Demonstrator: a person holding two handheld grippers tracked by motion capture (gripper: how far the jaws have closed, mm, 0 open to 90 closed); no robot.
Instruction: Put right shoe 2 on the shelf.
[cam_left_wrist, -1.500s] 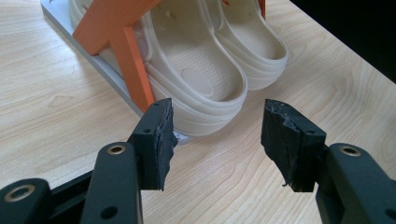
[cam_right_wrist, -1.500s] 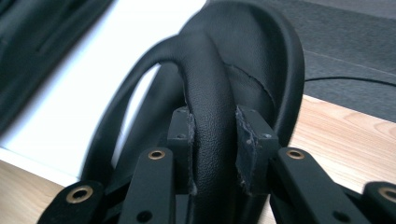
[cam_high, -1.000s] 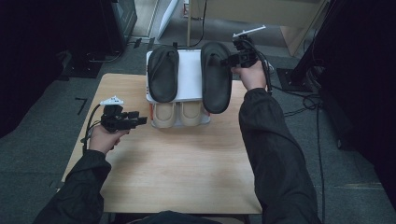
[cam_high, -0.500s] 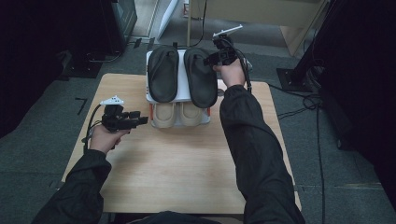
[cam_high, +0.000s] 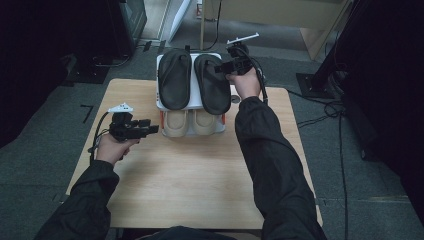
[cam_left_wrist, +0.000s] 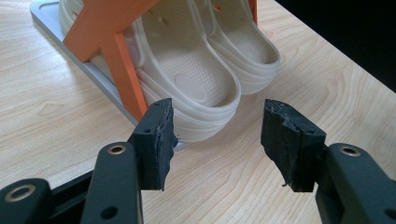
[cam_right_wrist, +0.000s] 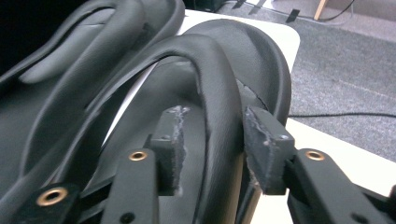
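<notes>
- High view: the right black slipper (cam_high: 212, 82) has been set on the rack (cam_high: 161, 70) top beside its mate (cam_high: 175, 79); release is judged in hand.
- Left gripper view: left gripper (cam_left_wrist: 217, 135) is held open, empty, before the beige slippers (cam_left_wrist: 205, 70) under the rack.
- Right gripper view: right gripper (cam_right_wrist: 210, 149), jaws just opened, straddles the rim, pads apart from it. A straight withdrawal is called for; the rim stands between the jaws.

A lab or workshop room: grey carpet floor (cam_high: 45, 125) with trailing cables (cam_high: 345, 150) at right, dark equipment (cam_high: 125, 20) upper left, one plain wooden bench (cam_high: 190, 175).
</notes>
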